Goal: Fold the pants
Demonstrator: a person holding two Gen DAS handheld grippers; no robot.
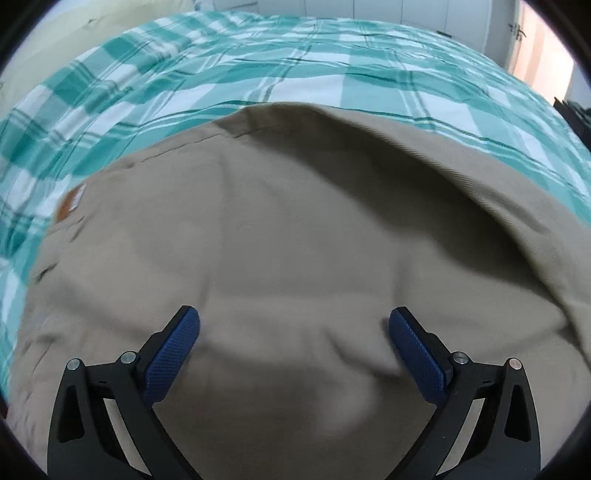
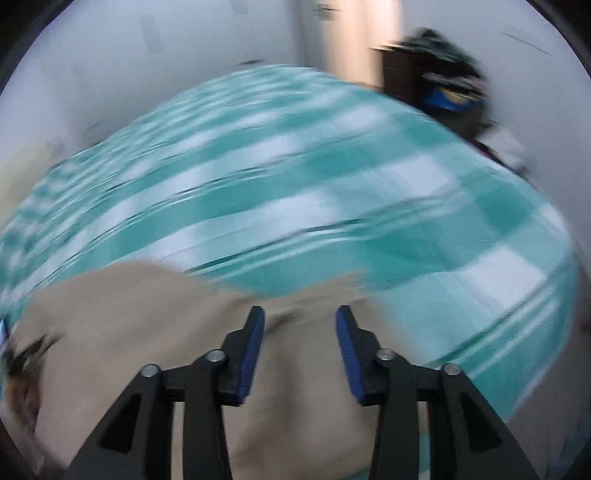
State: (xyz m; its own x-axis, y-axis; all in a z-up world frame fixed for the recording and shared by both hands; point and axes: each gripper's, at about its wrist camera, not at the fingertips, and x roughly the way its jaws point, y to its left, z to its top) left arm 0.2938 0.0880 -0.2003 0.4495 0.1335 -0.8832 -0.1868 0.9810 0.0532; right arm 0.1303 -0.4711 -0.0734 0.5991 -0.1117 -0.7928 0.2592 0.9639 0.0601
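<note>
Both grippers, left gripper (image 1: 293,325) and right gripper (image 2: 300,325), hover empty, jaws apart, over tan pants (image 1: 277,229) at lower frame; pinch matching edges evenly.

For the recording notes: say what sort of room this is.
Most likely a bedroom. Tan pants lie spread on a bed with a green-and-white checked sheet. Behind it are white cupboard doors and a door with a handle.

**Soft daylight, right view smeared**

Left wrist view: even, fairly sharp, mild blur low on the tan cotton pants (image 1: 295,240). Right wrist view: heavy motion smear across the teal-and-white checked bedsheet (image 2: 295,184). Fisheye bending, dark vignette corners on both.
</note>
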